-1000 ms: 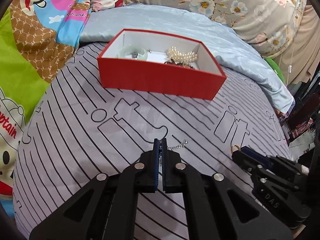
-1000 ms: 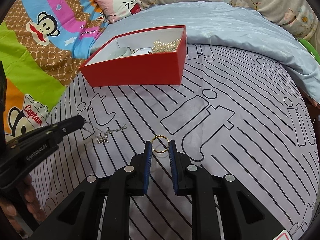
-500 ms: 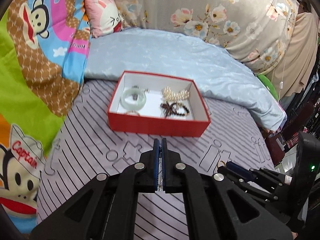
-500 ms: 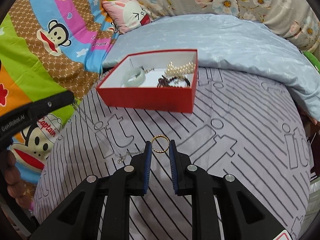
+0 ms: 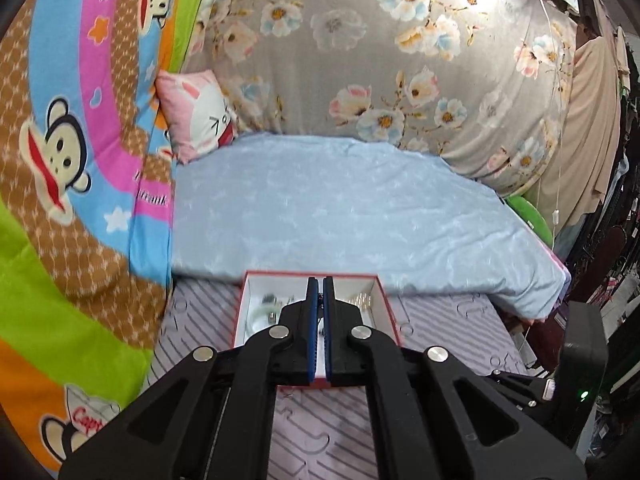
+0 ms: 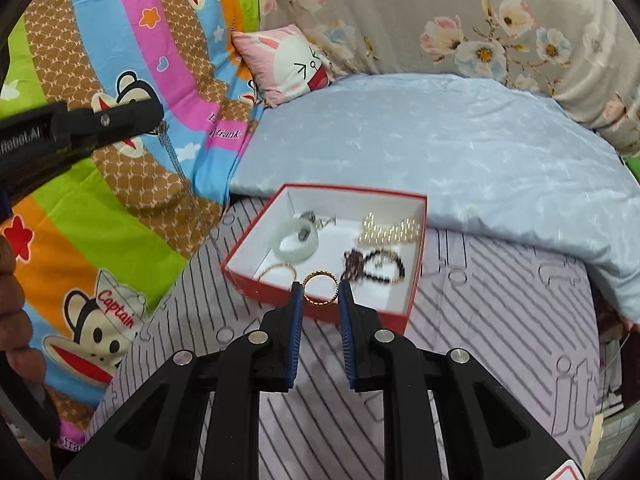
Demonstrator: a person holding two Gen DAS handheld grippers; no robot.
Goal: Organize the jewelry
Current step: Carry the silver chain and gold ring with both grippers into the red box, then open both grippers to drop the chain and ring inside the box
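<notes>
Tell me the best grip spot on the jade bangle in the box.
Take the jade bangle from above, one finger inside its open centre and one outside on the near-left band. It lies flat on the red box floor, and a small charm sits by its far rim.

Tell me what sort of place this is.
Most likely a bedroom: the red box sits on a bed with a striped sheet, a light blue quilt and a bunny pillow.

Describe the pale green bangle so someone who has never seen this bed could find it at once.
On the striped grey sheet sits an open red box with a white inside. The pale green bangle lies in its far left part. It is the only thick, smooth, milky ring there; the pearl strand and dark bead bracelet beside it are beaded.
</notes>
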